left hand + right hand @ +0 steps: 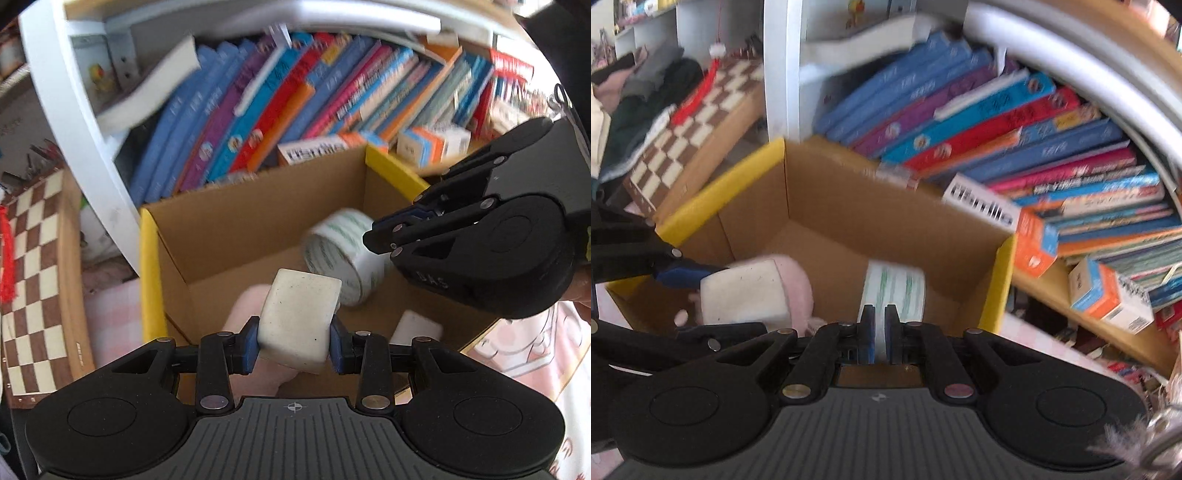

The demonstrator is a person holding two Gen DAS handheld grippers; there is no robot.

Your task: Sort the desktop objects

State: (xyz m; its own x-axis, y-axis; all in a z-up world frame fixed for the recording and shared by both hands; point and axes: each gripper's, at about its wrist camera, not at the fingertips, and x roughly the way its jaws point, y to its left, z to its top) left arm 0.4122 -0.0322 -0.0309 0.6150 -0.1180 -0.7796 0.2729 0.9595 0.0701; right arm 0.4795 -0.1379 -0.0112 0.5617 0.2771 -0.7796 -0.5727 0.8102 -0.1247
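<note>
Behind the work area, a white shelf unit (74, 122) holds a leaning row of colourful books (295, 99); small orange-and-blue boxes (430, 142) sit on the wooden shelf in front of them. A chessboard (33, 280) stands propped to the left, with a red tassel hanging on it.

Cardboard box (255, 218) with yellow-edged flaps sits open in front of the books.

Left gripper (293, 341): clamped on a white foam block (299, 319), blue pads pressing both sides. Block is held above the box opening, over a pink plush item (247, 306) lying inside on the box floor. Block shows a few dark specks.

Right gripper (881, 321): jaws nearly closed, a narrow gap between them pinching the wall of a roll of clear tape (895, 291) with green print. Roll is upright, inside the box toward its right wall; both views are motion-blurred there.

A flat white object (417, 328) lies on the box floor near the tape; identity unclear. Pink checked cloth (114, 317) lies left of the box.
</note>
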